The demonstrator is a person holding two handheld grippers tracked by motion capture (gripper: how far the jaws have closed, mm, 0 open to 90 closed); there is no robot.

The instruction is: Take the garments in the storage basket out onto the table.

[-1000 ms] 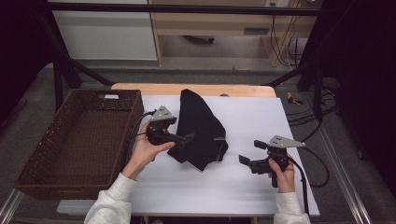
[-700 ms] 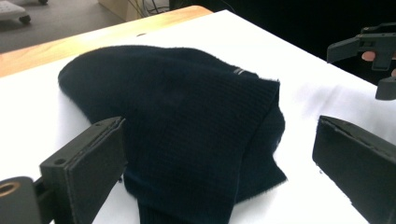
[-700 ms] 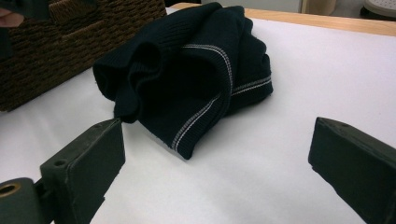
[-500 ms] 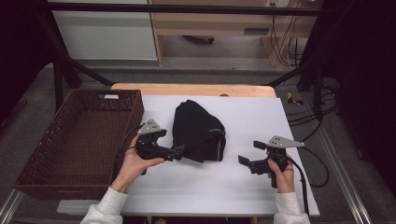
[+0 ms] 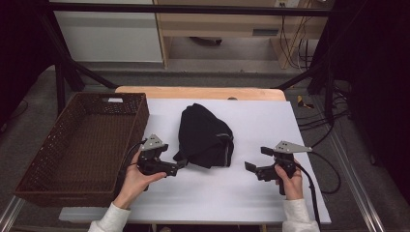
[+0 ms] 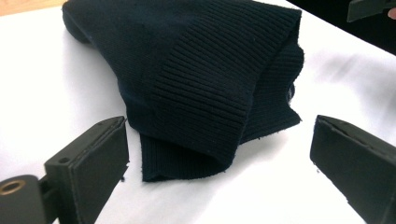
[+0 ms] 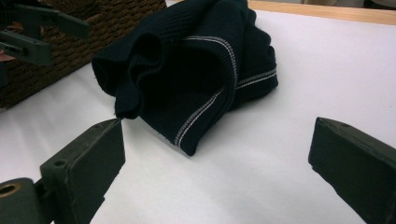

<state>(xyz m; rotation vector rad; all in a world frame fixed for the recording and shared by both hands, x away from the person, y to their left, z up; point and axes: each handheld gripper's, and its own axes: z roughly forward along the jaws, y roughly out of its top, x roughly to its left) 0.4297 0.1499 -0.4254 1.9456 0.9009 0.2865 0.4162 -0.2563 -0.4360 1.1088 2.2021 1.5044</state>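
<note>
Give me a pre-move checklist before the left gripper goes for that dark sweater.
1. Left gripper open: ok, jaws wide apart in its own view.
2. Ribbed hem of the dark sweater between the jaws: not ok, it lies just ahead of them.
3. Right gripper clear of the cloth: ok, open and apart from it.
4. Sweater fully on the white table cover: ok.
5. Wicker basket free to receive it: ok, nothing visible inside.
6. Sweater neatly folded: not ok, bunched.
</note>
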